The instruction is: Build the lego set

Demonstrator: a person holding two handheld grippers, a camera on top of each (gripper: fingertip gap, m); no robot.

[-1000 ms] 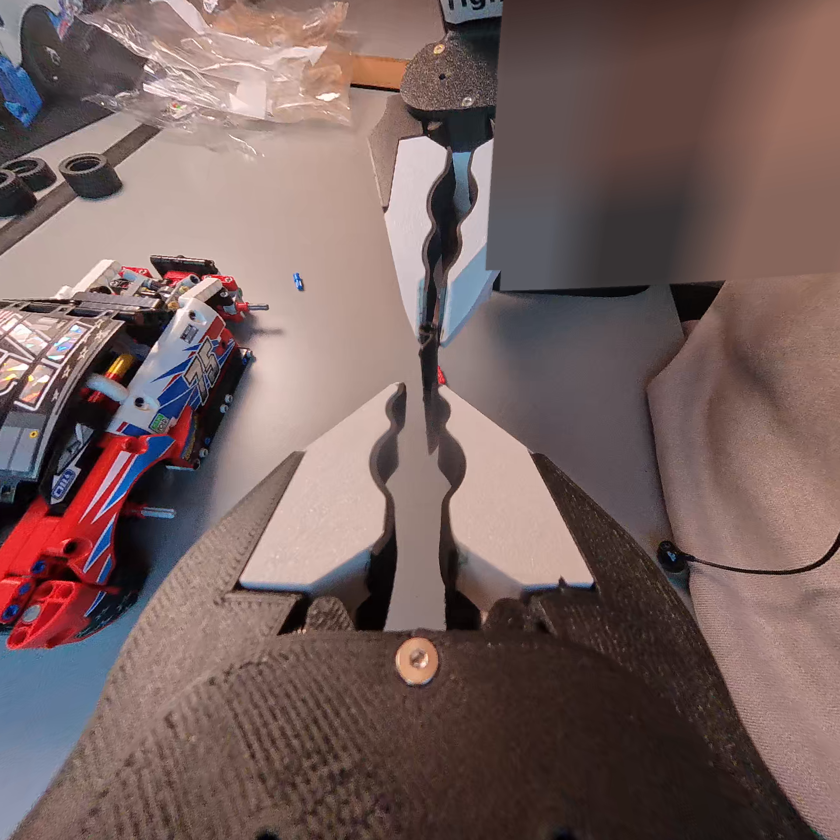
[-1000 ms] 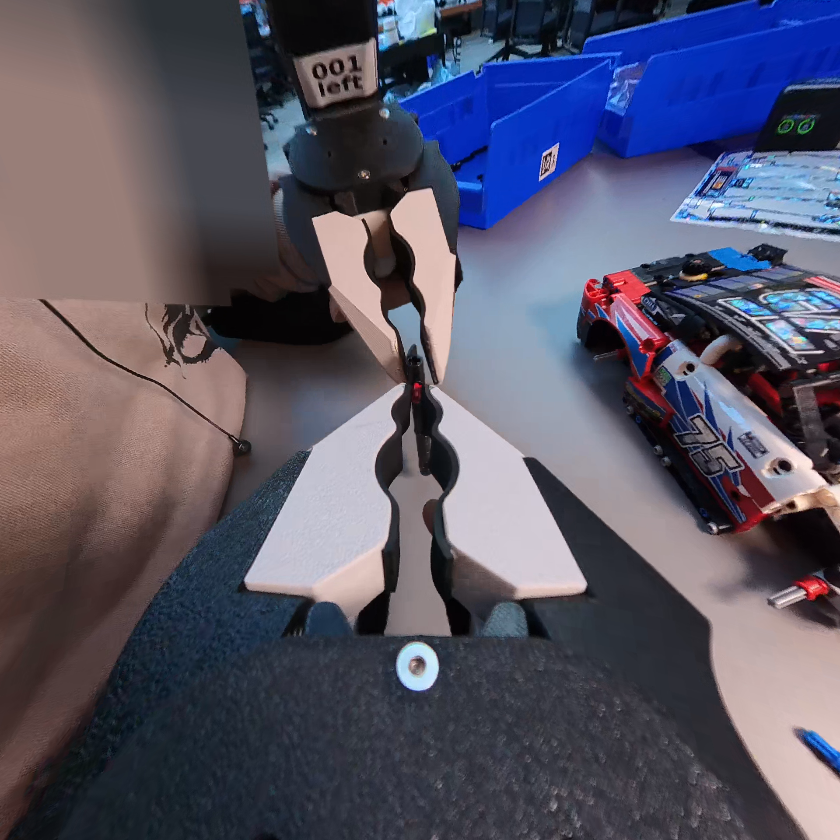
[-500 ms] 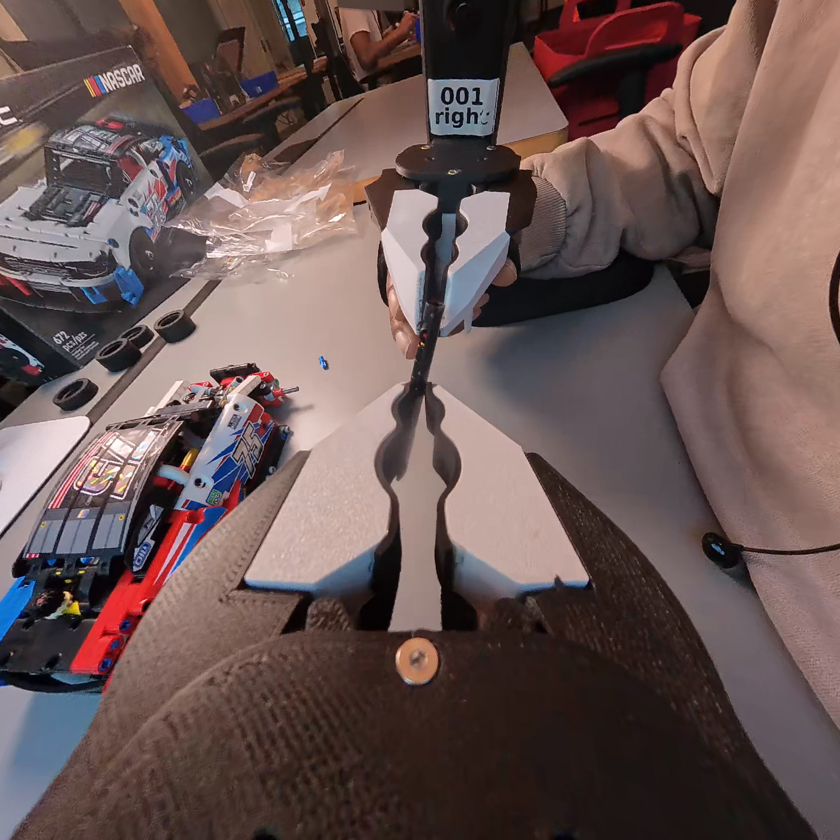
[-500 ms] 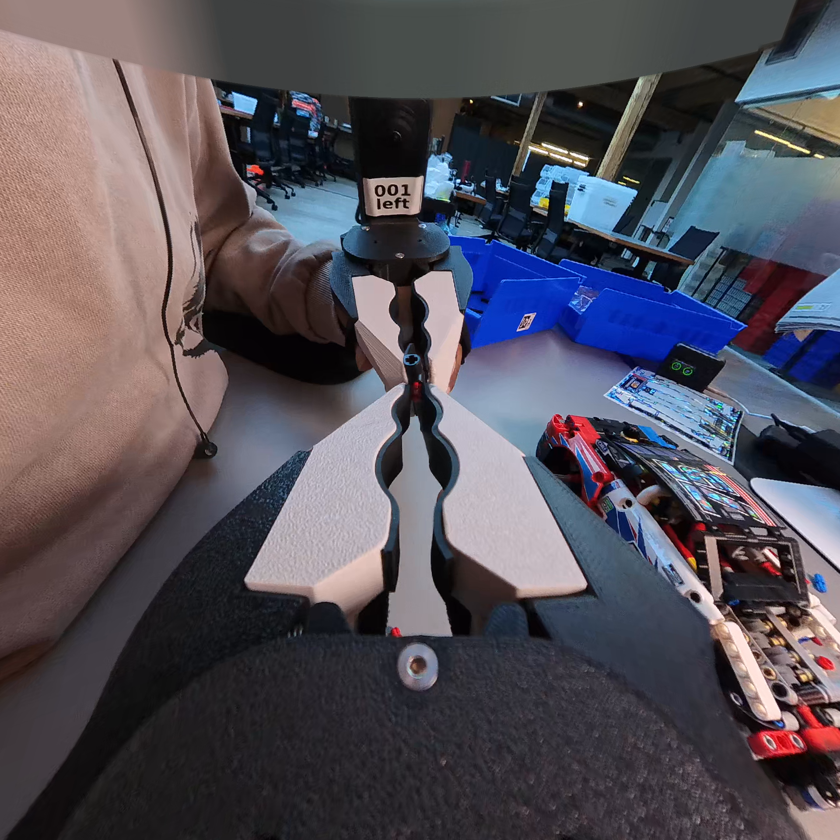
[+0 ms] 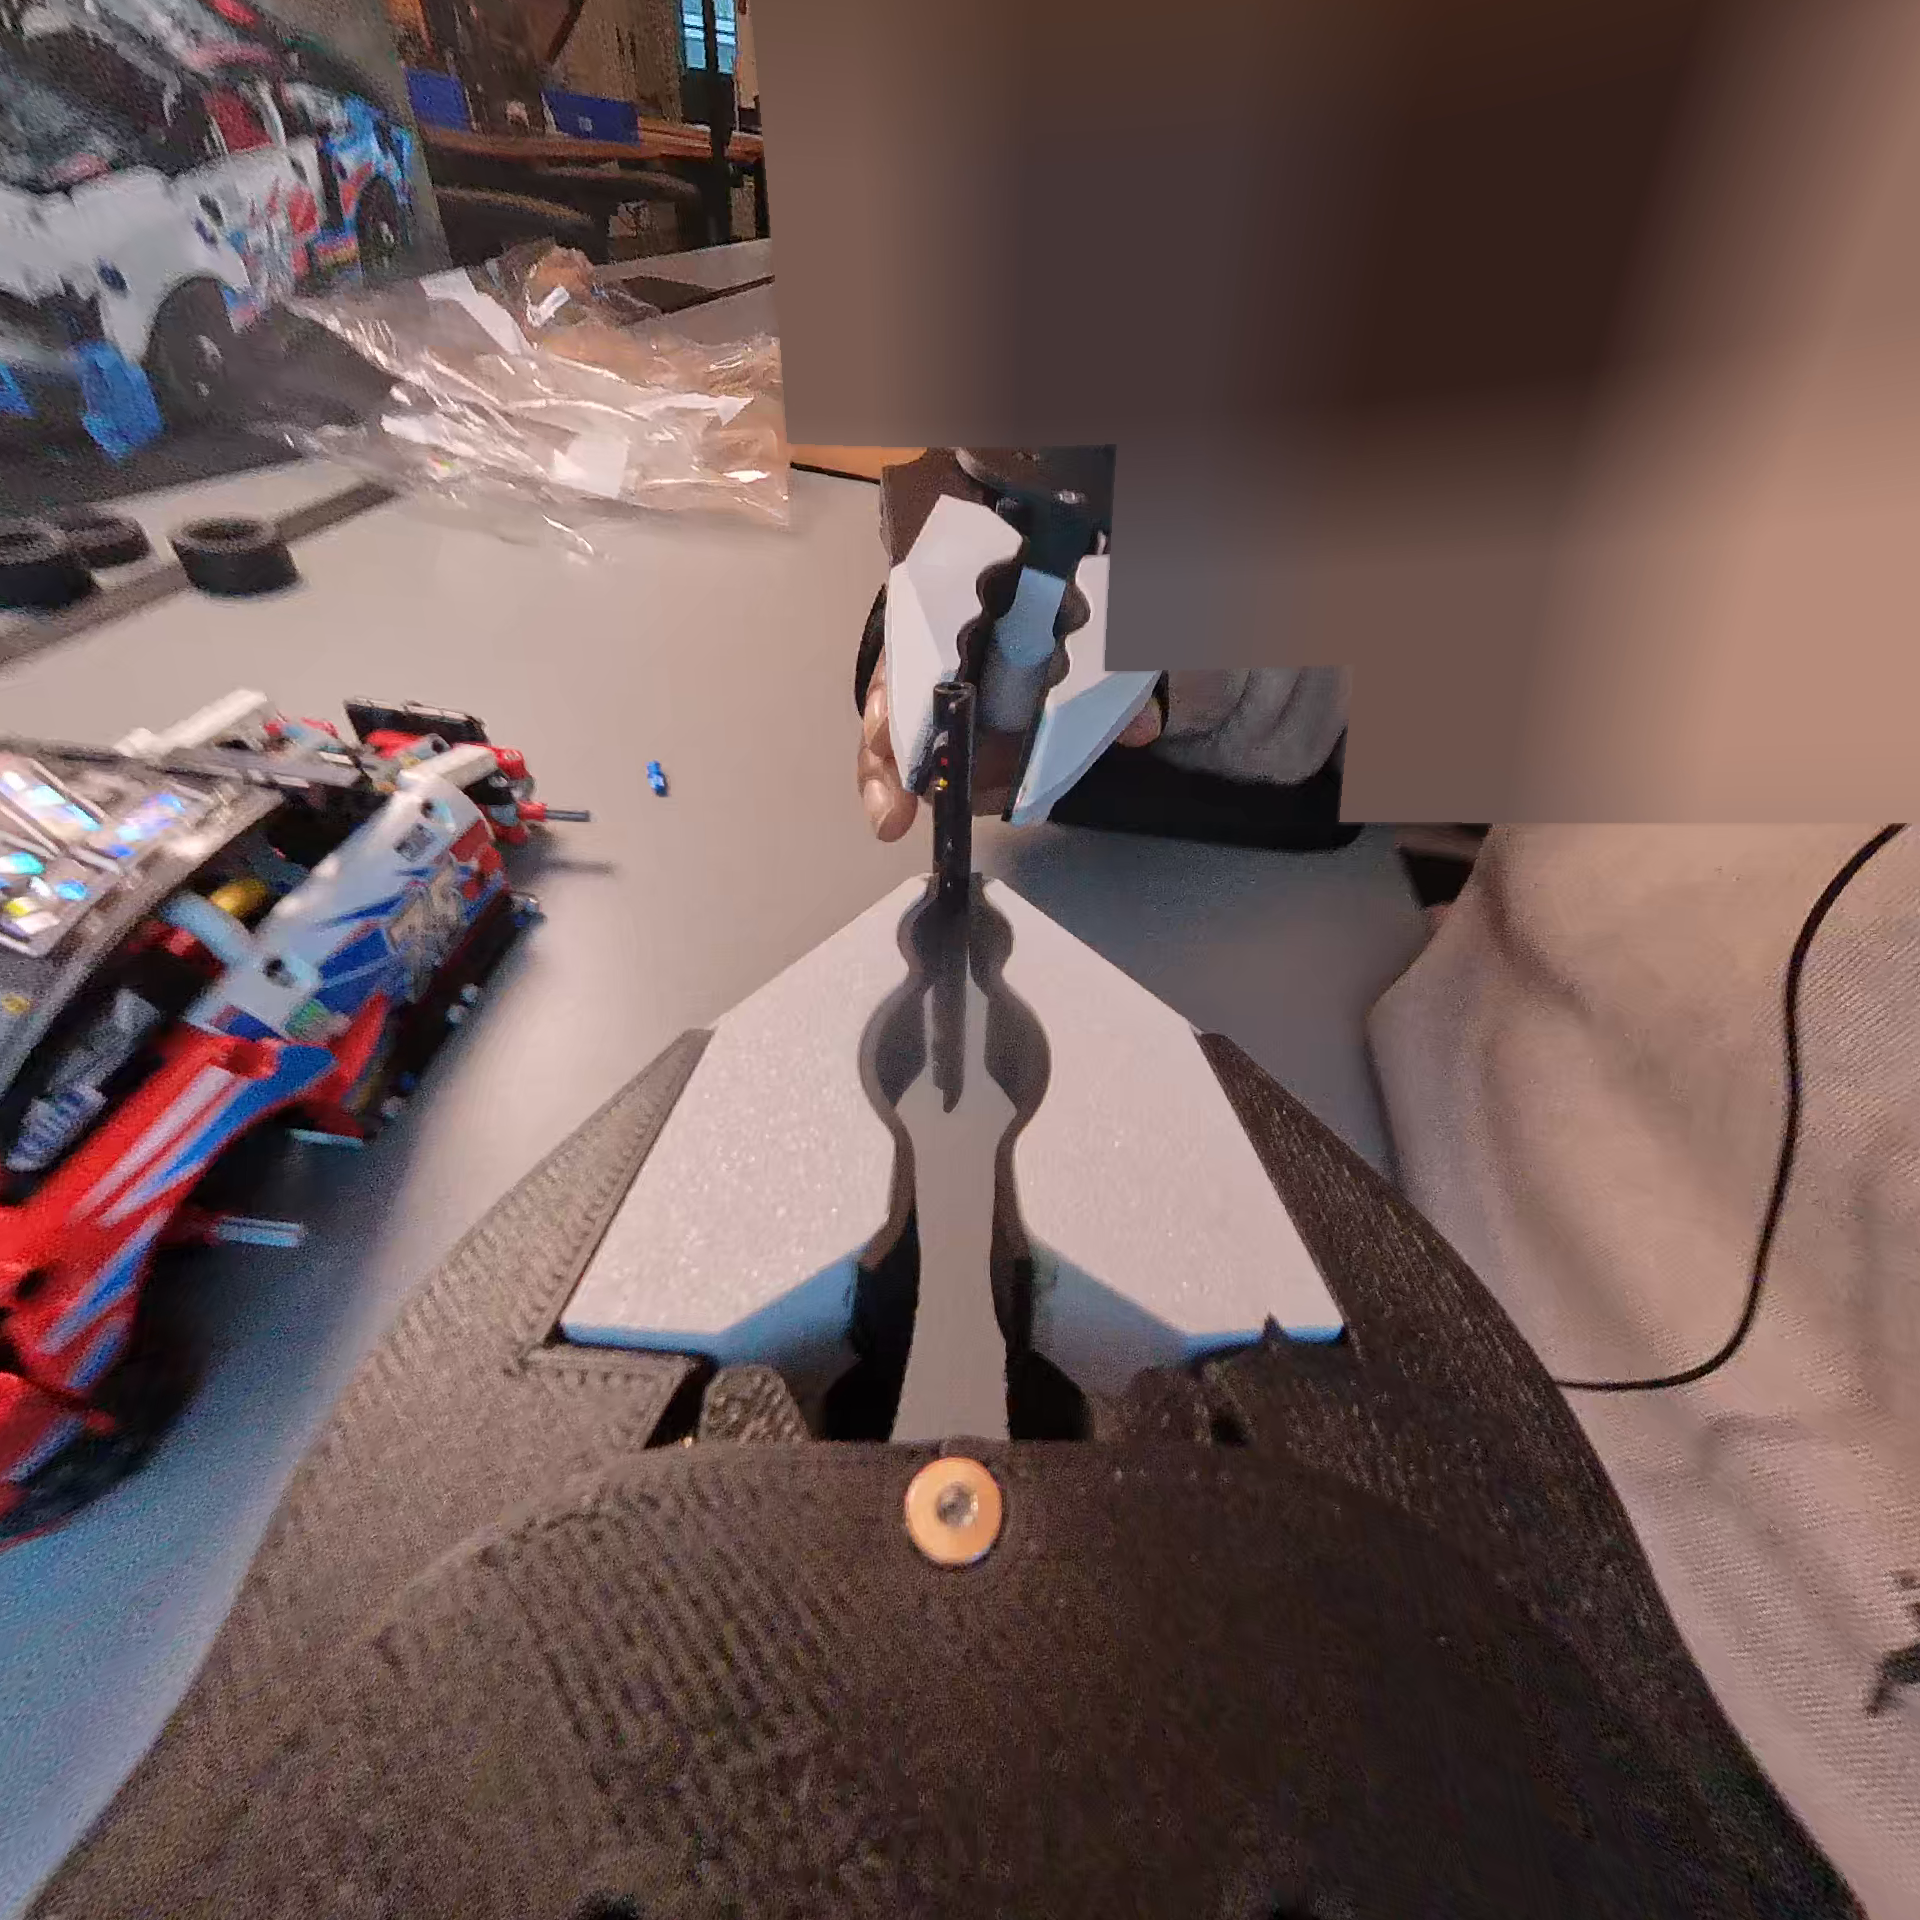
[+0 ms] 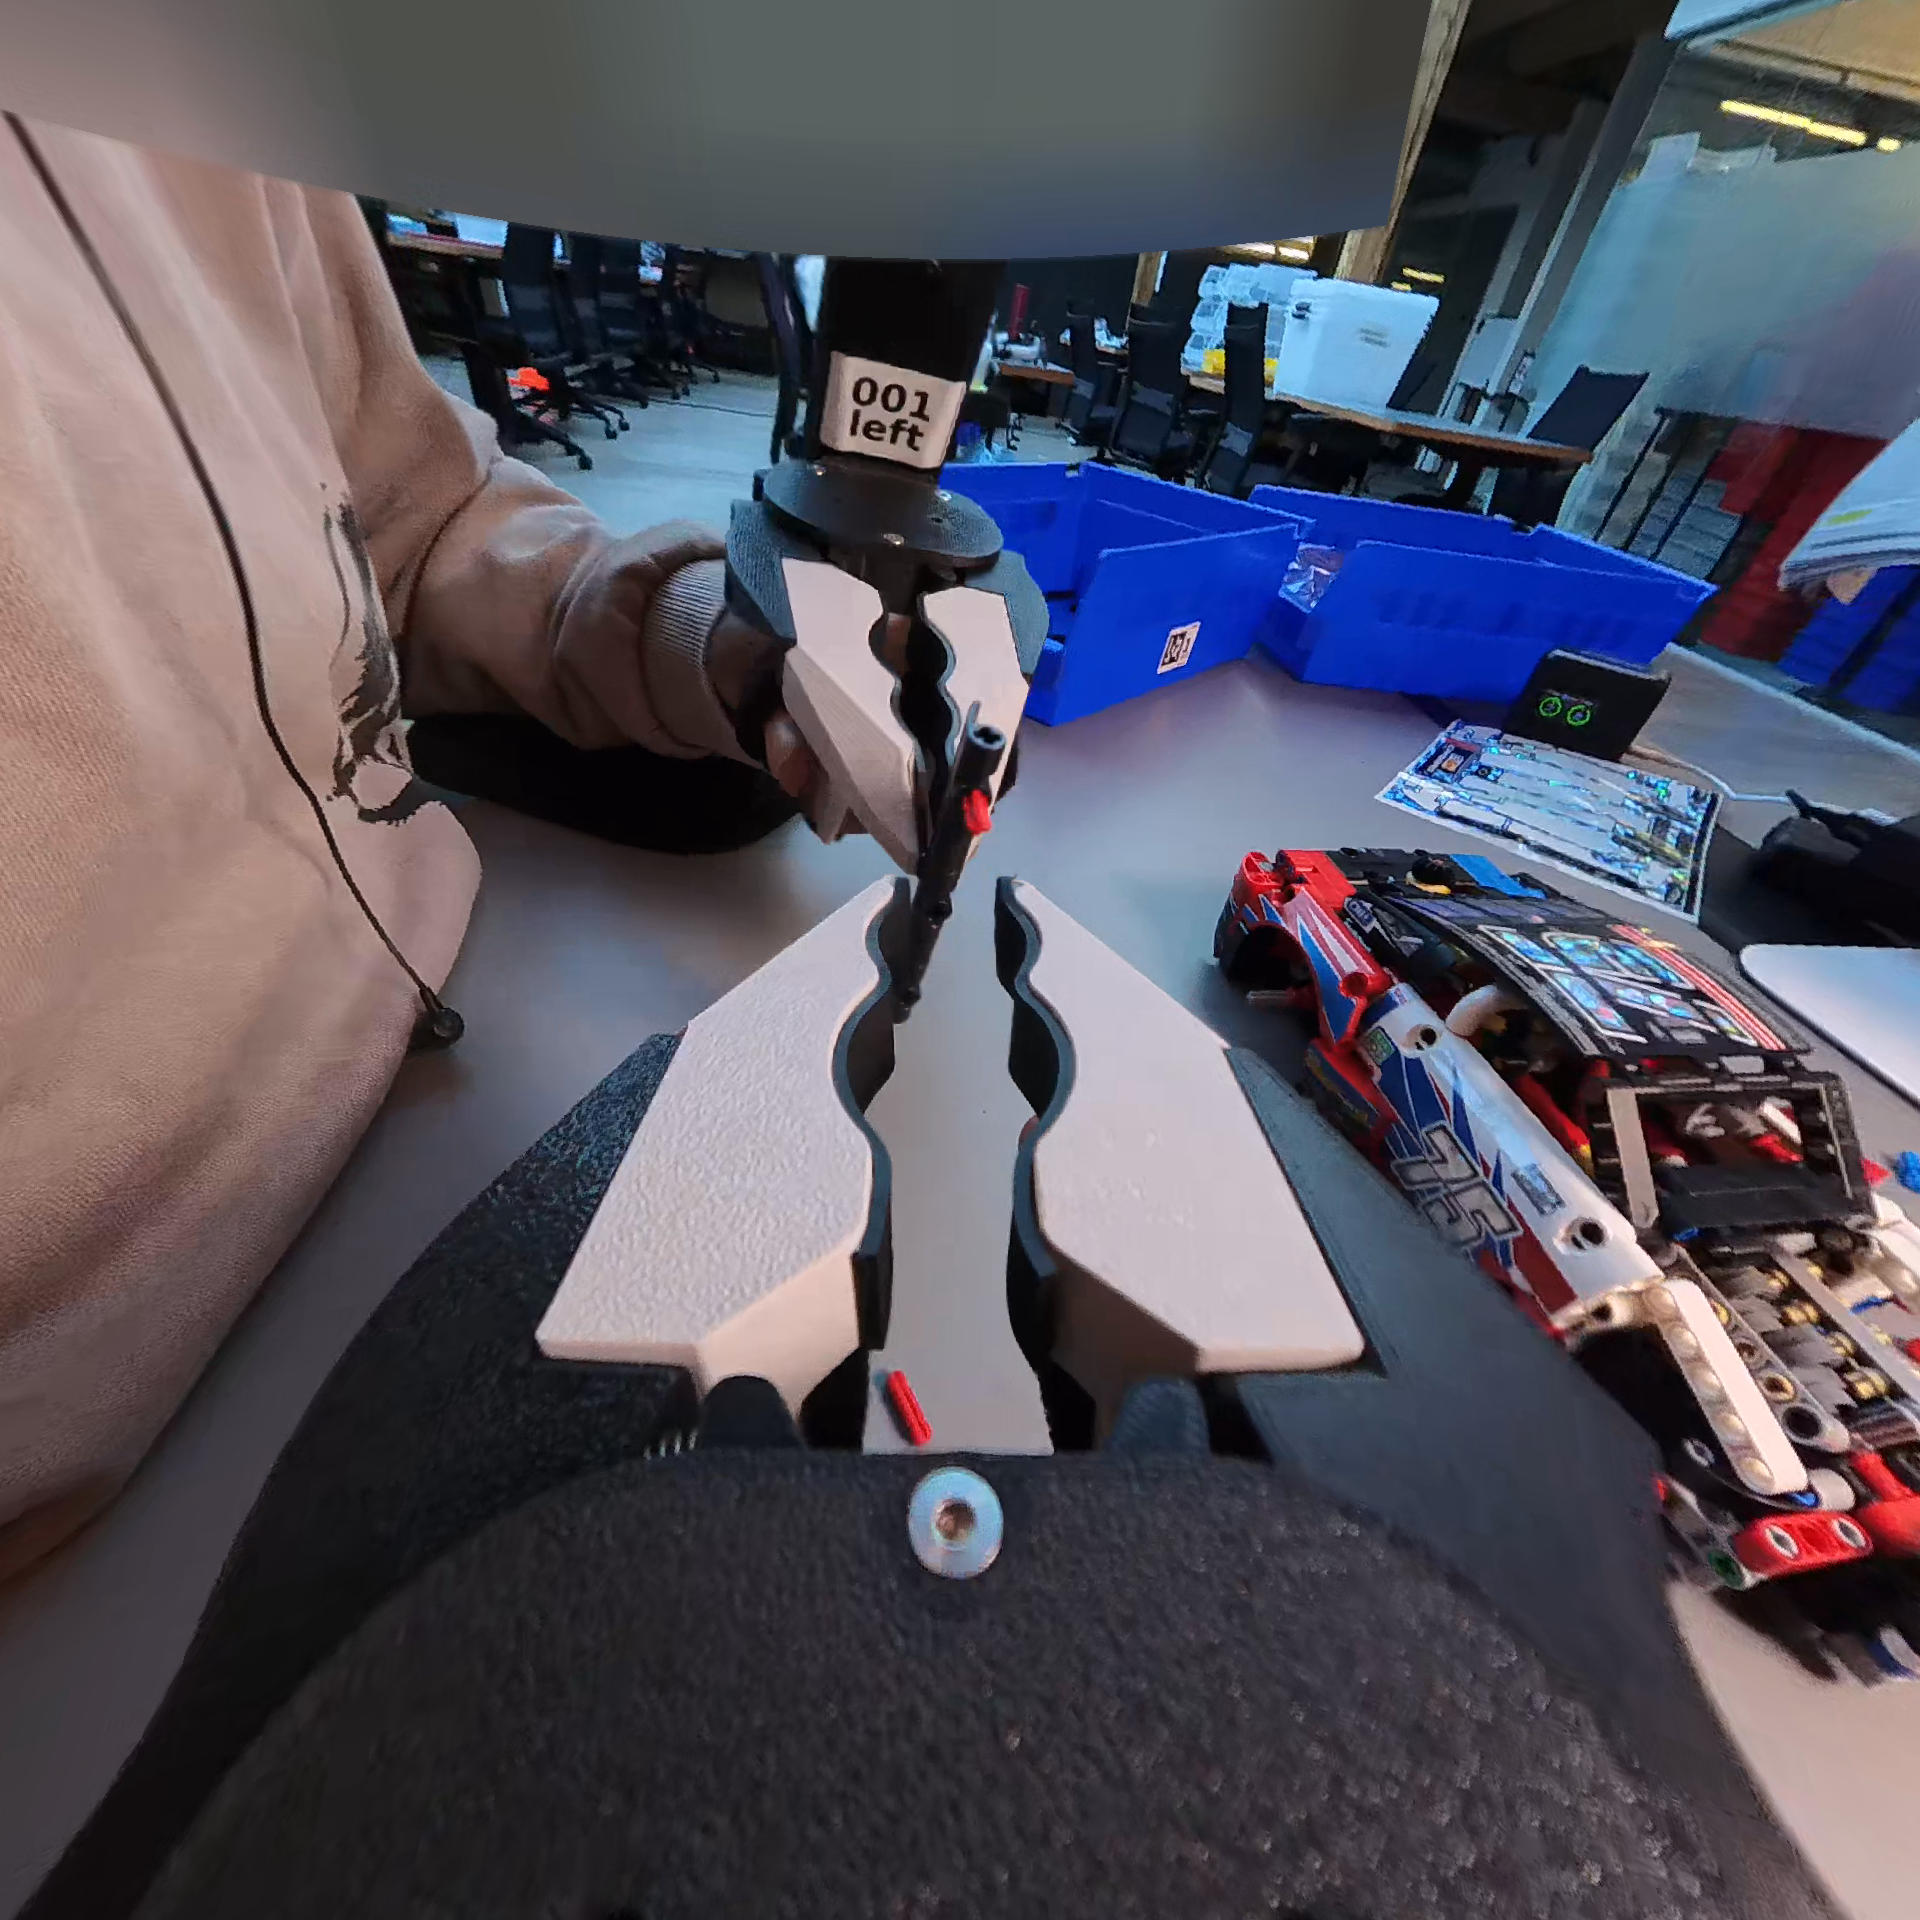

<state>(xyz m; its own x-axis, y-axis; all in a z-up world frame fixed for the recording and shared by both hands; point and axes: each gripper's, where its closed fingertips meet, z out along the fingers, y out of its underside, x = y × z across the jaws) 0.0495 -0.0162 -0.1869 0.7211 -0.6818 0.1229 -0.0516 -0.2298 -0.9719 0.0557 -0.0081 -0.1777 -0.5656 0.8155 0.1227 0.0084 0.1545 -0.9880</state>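
My left gripper (image 5: 951,883) is shut on a thin black lego beam (image 5: 951,769) that sticks out past its tips, above the table. The beam carries a small red pin (image 6: 974,810). My right gripper (image 6: 948,899) is open, its jaws on either side of the beam's (image 6: 930,894) lower end, the left pad close to it. The left gripper also shows in the right wrist view (image 6: 925,831), and the open right gripper in the left wrist view (image 5: 971,758). The red, white and blue lego car (image 5: 260,935) (image 6: 1558,1091) lies on the grey table.
A loose red pin (image 6: 906,1408) lies on the table under my right gripper. A small blue pin (image 5: 655,776), black tyres (image 5: 234,540), clear plastic bags (image 5: 561,416) and the set's box (image 5: 187,208) are beyond the car. Blue bins (image 6: 1195,582) and a sticker sheet (image 6: 1548,800) stand farther off. The person's beige top (image 5: 1662,1143) is close by. Less than 4 cm separates the two grippers' tips.
My right gripper has opened and let go of the black beam. The left gripper now holds it alone. Both grippers have tilted and shifted a little.
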